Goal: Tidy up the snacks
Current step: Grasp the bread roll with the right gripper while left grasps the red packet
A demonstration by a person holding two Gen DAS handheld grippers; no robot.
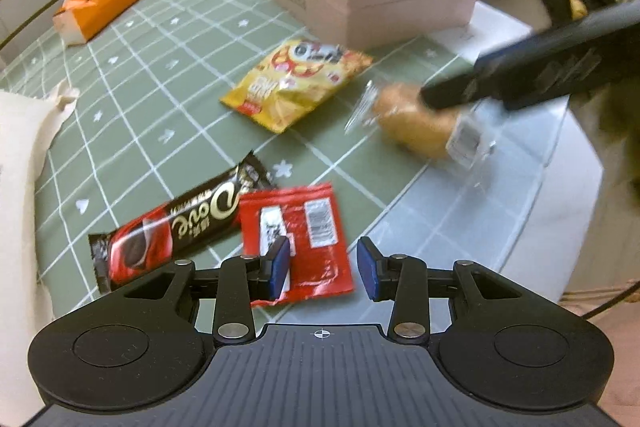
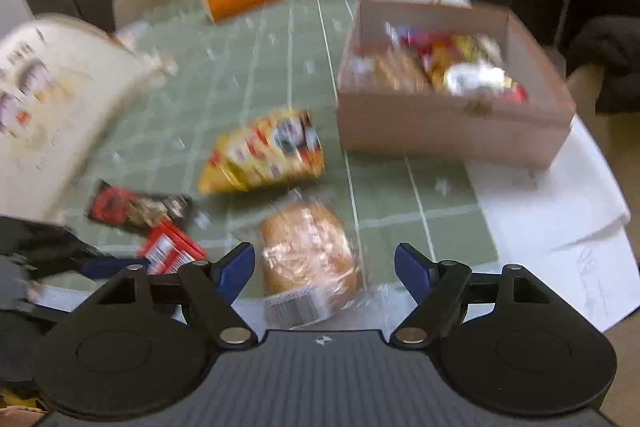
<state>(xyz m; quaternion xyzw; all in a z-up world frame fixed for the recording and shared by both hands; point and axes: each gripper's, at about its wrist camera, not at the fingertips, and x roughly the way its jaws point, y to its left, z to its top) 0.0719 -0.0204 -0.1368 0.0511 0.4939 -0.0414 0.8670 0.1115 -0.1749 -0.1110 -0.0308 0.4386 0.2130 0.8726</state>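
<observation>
both tools gaped empty: left tool [image 1: 324,267] over the red packet [image 1: 298,239], right tool [image 2: 325,269] around the wrapped bun [image 2: 308,251]; next, close and carry to the box [image 2: 452,131]

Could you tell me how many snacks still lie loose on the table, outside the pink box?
4: yellow chip bag mid-table, wrapped bread near the edge, Dove bar and red packet side by side. Others may be out of view.
</observation>
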